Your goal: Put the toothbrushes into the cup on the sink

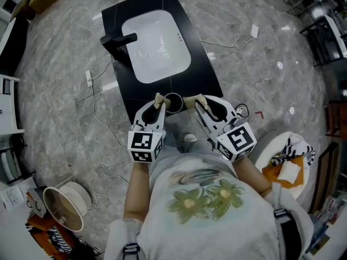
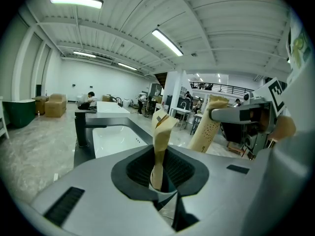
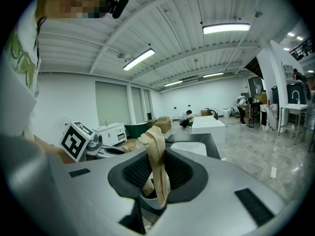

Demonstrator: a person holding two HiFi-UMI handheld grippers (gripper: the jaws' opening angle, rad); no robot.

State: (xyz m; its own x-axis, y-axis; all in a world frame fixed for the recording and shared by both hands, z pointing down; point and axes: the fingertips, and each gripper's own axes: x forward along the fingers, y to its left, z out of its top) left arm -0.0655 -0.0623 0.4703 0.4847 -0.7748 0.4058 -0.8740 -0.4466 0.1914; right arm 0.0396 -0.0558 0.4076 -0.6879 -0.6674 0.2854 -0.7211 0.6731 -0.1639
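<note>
Jaws narrow on both, tan pads all but together, no toothbrush made out between them. Left gripper (image 1: pixel 158 98) and right gripper (image 1: pixel 191 101) flank cup (image 1: pixel 174 103) at near edge of counter (image 1: pixel 207 76). Cup is equally near both.

Both grippers are out in front of the torso, side by side, tips converging, near each other but apart. The white-and-grey two-jaw left gripper (image 1: pixel 158 103) has its jaws clamped on a tan paper-wrapped toothbrush (image 2: pixel 160 139). The matching right gripper (image 1: pixel 195 103) is clamped on a second tan paper-wrapped toothbrush (image 3: pixel 156 154). Both point slightly downward. The bare left forearm (image 1: pixel 136 186) and right forearm (image 1: pixel 252 175) are tucked close to the body.
</note>
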